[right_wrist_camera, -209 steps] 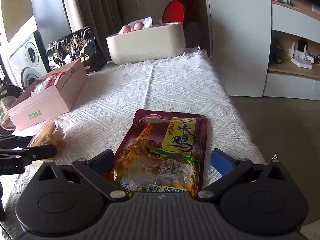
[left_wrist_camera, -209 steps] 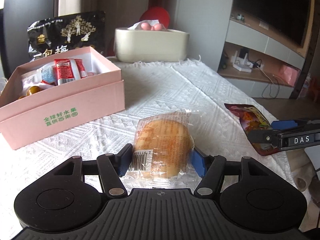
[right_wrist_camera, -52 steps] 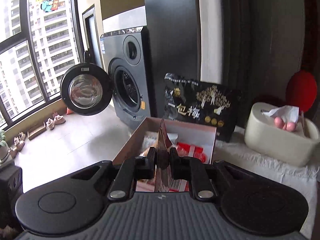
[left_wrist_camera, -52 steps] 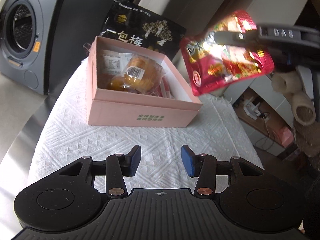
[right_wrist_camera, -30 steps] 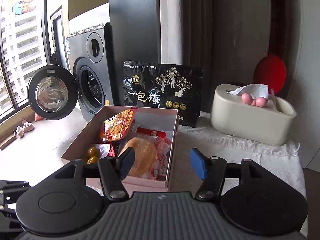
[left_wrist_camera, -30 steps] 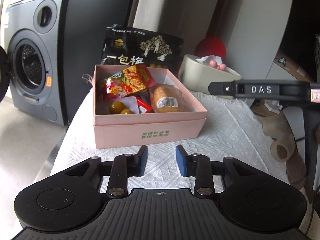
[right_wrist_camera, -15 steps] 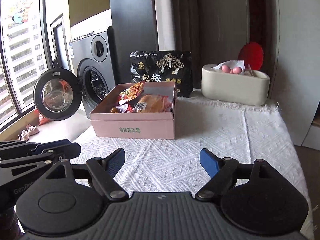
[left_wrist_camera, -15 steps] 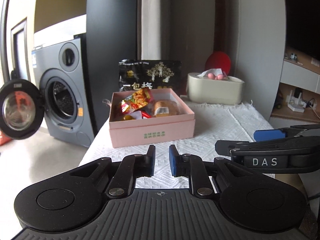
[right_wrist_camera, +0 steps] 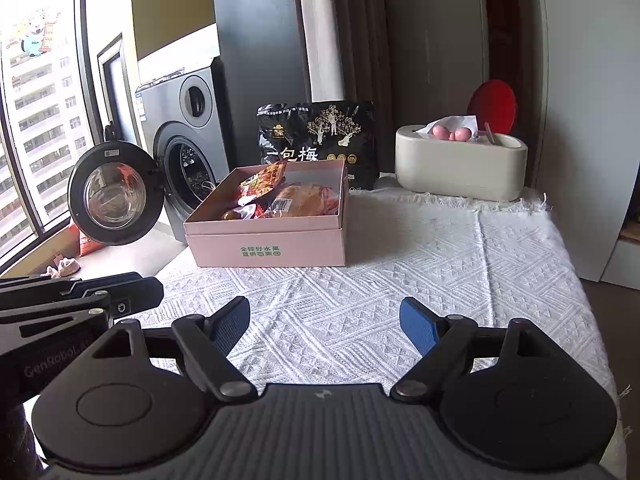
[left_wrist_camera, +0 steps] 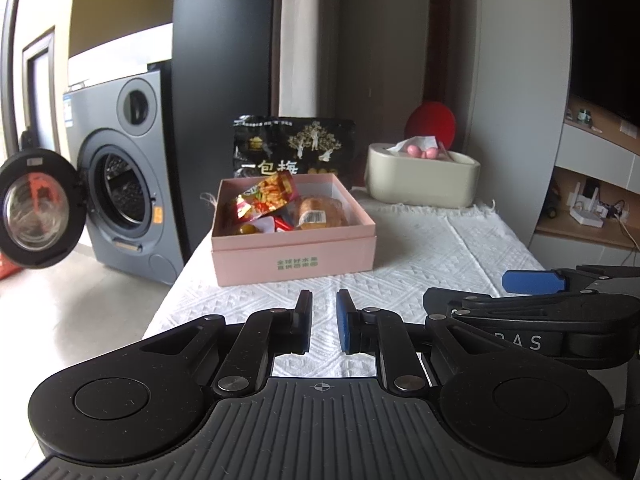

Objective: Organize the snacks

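On the white woven cloth of the table (right_wrist_camera: 460,256), both grippers now sit well back from the pink box (left_wrist_camera: 294,258), where a second ago they were close over it — a retreat that reads as the packing being finished. The left gripper (left_wrist_camera: 323,322) has drawn its fingers together to a narrow slit with nothing between them; the right gripper (right_wrist_camera: 325,326) has its fingers spread wide and empty, with only cloth showing in the gap. The red snack pouch (left_wrist_camera: 266,196), carried in the right fingers moments earlier, now leans against the box's back-left corner, propped up above the rim, and the wrapped bun (left_wrist_camera: 320,212) lies beside it on the right, barcode label facing forward. Small yellow-wrapped sweets (left_wrist_camera: 247,229) and a red sachet peek out at the front left. No loose snack is visible on the cloth in front of the box, so the sorting looks complete or nearly so. A large black bag (right_wrist_camera: 318,140) stands upright just behind the box — it may be too big to belong inside.
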A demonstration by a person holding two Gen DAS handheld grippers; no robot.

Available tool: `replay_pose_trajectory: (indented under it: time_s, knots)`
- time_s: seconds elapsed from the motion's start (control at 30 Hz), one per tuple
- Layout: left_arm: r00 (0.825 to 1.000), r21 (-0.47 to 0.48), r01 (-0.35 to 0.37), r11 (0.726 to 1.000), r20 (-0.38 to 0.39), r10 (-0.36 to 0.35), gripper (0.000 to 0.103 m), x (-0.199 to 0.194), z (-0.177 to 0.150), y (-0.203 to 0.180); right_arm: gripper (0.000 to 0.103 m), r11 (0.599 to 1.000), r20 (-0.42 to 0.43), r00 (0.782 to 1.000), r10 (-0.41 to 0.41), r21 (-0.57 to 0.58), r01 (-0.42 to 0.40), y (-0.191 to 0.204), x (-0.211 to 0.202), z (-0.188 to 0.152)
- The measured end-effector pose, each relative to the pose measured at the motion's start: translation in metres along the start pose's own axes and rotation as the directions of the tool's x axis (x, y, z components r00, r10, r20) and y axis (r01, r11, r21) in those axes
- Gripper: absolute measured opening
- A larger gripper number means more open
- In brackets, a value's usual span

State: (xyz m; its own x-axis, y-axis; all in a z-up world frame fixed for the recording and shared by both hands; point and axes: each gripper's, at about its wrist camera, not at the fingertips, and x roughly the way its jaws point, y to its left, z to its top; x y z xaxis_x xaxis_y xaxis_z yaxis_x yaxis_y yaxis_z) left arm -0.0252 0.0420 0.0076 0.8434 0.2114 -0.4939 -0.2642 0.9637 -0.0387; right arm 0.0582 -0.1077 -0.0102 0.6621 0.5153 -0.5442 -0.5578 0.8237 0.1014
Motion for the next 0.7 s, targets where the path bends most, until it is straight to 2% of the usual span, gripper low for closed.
replay_pose_trajectory:
  time_s: [0.7]
  knots:
    - [1.000,-0.003,0.009,1.000,-0.007,-0.009,0.017,-0.0013,-0.0013,-0.0004,0.083,1.000,-0.005,1.000,-0.002,0.001,0.002,0.0001,-0.0019,-0.0002]
